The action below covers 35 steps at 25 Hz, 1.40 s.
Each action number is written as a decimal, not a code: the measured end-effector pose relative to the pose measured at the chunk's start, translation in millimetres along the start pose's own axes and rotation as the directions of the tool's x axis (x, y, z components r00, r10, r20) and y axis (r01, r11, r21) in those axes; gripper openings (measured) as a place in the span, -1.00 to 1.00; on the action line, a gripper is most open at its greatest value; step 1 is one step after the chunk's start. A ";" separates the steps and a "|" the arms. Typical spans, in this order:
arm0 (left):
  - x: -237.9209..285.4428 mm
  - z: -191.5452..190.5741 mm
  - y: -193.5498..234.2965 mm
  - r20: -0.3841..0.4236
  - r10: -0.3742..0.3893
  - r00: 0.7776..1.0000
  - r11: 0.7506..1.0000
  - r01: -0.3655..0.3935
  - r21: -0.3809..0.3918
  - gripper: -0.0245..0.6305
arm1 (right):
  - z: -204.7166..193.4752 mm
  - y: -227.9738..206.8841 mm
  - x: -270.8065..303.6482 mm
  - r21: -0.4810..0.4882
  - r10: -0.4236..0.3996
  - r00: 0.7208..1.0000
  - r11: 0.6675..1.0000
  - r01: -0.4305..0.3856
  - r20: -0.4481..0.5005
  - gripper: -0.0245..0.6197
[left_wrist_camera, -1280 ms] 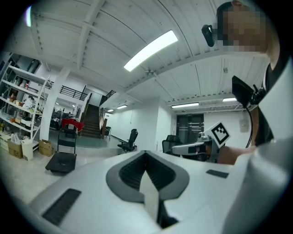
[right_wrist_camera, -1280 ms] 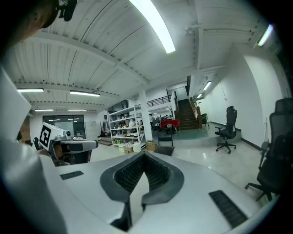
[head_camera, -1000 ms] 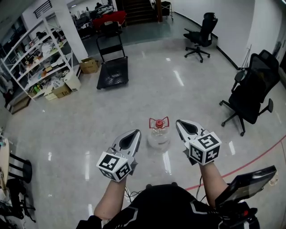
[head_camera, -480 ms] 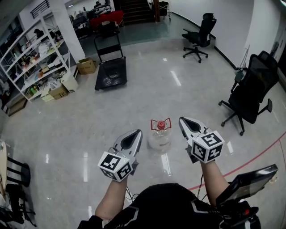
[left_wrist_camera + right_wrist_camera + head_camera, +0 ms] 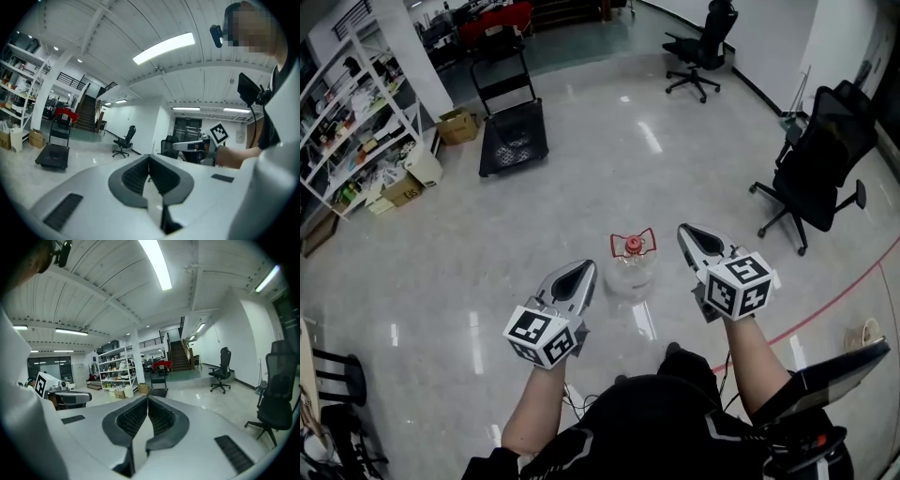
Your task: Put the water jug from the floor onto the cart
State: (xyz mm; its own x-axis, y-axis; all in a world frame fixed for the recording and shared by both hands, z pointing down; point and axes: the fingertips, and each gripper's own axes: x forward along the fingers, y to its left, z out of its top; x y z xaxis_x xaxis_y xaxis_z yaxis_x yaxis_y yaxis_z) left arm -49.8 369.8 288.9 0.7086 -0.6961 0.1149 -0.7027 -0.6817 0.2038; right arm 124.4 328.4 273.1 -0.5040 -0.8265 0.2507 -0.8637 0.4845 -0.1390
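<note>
Black office chair (image 5: 814, 150) at right edge of floor (image 5: 441, 244). Second chair (image 5: 701, 47) at far edge. Stocked white shelving (image 5: 352, 108) along left edge, cardboard box (image 5: 457, 125) beside it. Red line (image 5: 844, 283) crosses lower right corner.

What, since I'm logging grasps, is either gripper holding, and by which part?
Nothing: left gripper and right gripper are shut and empty; the water jug stands untouched.

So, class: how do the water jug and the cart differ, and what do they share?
The water jug is clear with a red cap; the cart is black. The jug is rounded; the cart is a flat platform with a handle. The jug stands near the person; the cart by the shelves. Both rest on the floor.
</note>
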 end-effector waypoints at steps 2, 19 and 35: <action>12.4 -3.7 6.4 -0.009 -0.005 1.000 1.000 0.005 -0.002 -0.92 | -7.1 -12.1 12.8 0.006 0.001 1.000 1.000 -0.001 -0.016 -0.91; 211.9 -23.3 117.8 -0.158 0.144 0.977 0.981 -0.162 -0.106 -0.92 | -10.7 -188.1 191.3 0.070 0.190 0.973 0.981 -0.182 -0.130 -0.90; 285.5 -339.3 255.0 -0.620 -0.009 0.784 0.879 -0.289 -0.378 -0.41 | -308.4 -256.3 316.2 0.250 0.108 0.812 0.967 0.048 -0.574 -0.46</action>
State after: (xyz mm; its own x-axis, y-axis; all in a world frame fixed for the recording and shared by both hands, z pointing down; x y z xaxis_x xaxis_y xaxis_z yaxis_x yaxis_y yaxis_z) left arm -5.1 73.6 703.5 0.6015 -0.4003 0.6913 -0.7988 -0.3131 0.5137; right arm 188.5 31.3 683.5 -0.4987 -0.4537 0.7386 -0.8610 0.3574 -0.3618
